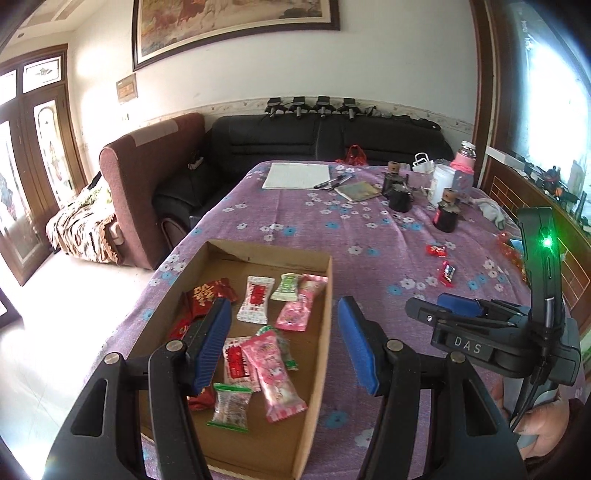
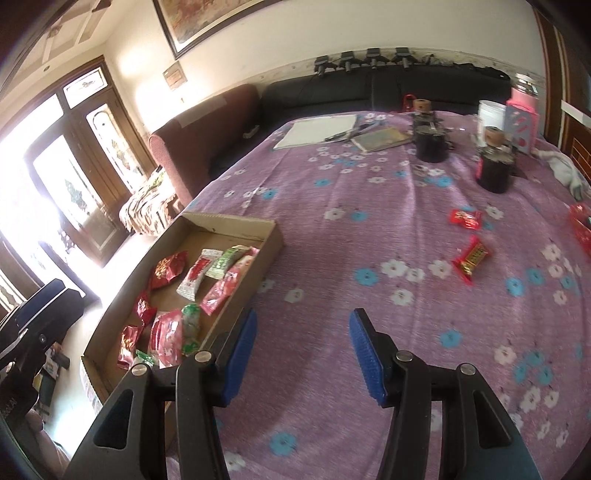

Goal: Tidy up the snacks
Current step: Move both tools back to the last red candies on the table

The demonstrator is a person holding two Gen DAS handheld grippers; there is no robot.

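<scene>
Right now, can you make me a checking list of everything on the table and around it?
Surface: purple flowered tablecloth covers the table.
Job's things: cardboard box holds about a dozen snack packets; two red candies lie loose on the cloth, outside the box.
Clutter: white paper, pens, notebook, two dark jars, white tub, pink bottle.
Grippers: left tongs open over the box, empty; right tongs open over bare cloth, empty.
Cables: a black cable hangs off the right gripper.
Surroundings: black sofa, brown armchair, framed painting, glass doors.
</scene>
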